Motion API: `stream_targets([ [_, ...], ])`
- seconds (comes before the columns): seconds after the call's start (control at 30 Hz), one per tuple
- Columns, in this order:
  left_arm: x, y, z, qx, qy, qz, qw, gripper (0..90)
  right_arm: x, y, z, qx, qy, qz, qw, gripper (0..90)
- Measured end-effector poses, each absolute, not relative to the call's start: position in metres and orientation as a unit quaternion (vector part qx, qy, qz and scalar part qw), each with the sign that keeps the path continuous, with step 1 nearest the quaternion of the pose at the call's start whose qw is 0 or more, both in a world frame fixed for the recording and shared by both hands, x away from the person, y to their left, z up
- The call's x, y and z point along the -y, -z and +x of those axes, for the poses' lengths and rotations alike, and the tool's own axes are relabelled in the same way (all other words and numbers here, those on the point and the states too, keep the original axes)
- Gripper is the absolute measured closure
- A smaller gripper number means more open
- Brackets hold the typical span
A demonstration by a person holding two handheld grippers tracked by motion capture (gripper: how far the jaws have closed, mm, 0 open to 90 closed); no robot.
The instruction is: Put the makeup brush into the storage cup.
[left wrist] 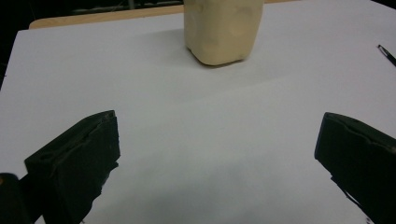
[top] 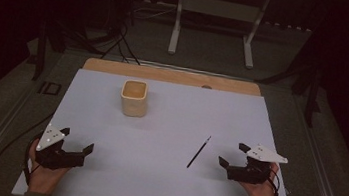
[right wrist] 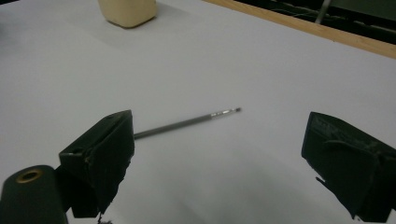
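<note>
Your right gripper (top: pixel 235 156) rests at five o'clock, jaws wide, beside the pen (top: pixel 198 152); left gripper (top: pixel 77 139) likewise wide. Next: grasp it for the cup (top: pixel 133 98) at eleven o'clock.

So the cup (top: pixel 133 98) sits on the table (top: pixel 166 187) upper left of centre. The pen (top: pixel 198 152) lies right of centre, lower down, well apart from the cup. Left gripper (top: pixel 76 141) is bottom left, right gripper (top: pixel 232 154) bottom right, just beside the pen.
</note>
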State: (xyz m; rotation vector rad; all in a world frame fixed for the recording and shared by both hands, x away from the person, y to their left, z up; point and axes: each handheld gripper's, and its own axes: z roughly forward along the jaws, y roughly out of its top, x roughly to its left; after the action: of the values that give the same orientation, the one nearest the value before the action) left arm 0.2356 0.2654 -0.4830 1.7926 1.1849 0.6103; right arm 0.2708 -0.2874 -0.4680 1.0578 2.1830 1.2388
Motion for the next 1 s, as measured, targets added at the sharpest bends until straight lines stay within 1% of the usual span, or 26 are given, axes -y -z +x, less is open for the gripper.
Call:
stream_targets([
  [0.2, -0.266, 0.483, 0.236, -0.478, -0.245, 0.721, 0.438, 1.0, 0.274, 0.464, 0.28, -0.789, -0.443, 0.376, 0.199, 9.2],
  [0.4, -0.267, 0.483, 0.236, -0.479, -0.246, 0.72, 0.438, 1.0, 0.252, 0.458, 0.293, -0.798, -0.439, 0.366, 0.192, 9.2],
  [1.0, -0.267, 0.484, 0.236, -0.48, -0.245, 0.72, 0.438, 1.0, 0.213, 0.45, 0.328, -0.83, -0.368, 0.381, 0.172, 9.2],
])
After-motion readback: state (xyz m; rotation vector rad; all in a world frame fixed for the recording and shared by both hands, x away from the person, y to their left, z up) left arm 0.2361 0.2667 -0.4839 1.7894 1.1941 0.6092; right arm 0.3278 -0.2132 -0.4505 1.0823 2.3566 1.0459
